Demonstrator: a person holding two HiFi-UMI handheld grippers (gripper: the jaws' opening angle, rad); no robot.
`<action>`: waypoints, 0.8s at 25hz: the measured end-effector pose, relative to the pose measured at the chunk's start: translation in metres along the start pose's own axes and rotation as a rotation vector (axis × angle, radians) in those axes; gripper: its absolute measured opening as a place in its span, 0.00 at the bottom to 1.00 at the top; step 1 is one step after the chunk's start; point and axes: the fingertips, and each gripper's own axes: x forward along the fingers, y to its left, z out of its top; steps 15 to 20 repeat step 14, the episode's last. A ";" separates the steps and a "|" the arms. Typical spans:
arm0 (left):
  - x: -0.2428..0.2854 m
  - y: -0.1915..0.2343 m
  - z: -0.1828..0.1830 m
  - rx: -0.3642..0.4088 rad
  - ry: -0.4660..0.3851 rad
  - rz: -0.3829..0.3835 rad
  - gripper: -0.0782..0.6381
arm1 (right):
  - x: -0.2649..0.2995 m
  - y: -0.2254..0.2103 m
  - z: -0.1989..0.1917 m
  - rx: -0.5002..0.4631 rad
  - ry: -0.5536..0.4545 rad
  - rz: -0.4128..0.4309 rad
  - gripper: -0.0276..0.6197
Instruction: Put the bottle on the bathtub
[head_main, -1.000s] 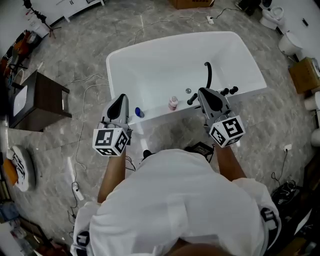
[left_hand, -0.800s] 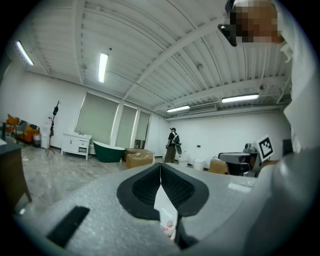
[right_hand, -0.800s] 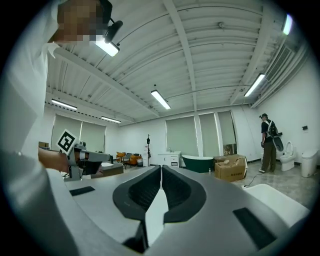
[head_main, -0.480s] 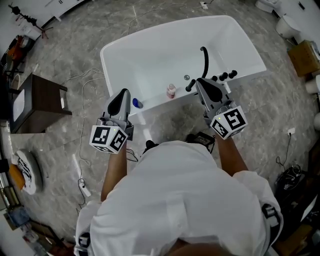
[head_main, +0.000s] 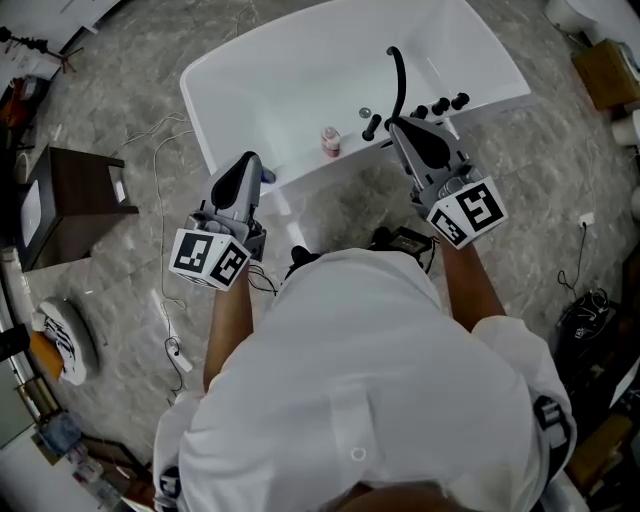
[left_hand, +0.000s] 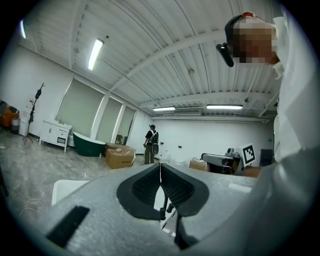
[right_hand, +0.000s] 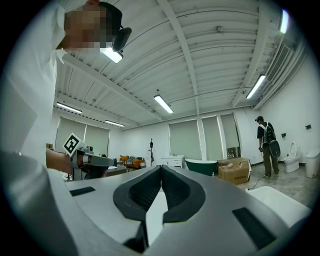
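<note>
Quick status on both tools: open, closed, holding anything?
Left tool: closed, jaws together, nothing between them.
Right tool: closed, jaws together, nothing between them.

Left tongs (head_main: 249, 163) and right tongs (head_main: 397, 127) point level, jaws closed, empty.

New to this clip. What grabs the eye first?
The big white bathtub fills the top of the head view. A small pink bottle stands on its near rim beside the black faucet. Just below, the left tool and right tool point toward the tub, both shut and empty.
</note>
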 end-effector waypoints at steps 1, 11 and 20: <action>0.003 -0.003 -0.003 -0.002 0.009 -0.011 0.13 | -0.002 -0.001 -0.001 0.000 -0.002 0.001 0.07; 0.036 -0.036 -0.022 0.016 0.090 -0.088 0.13 | -0.033 -0.024 -0.013 0.036 -0.005 -0.031 0.07; 0.051 -0.044 -0.032 0.011 0.111 -0.092 0.13 | -0.049 -0.040 -0.021 0.042 0.003 -0.032 0.07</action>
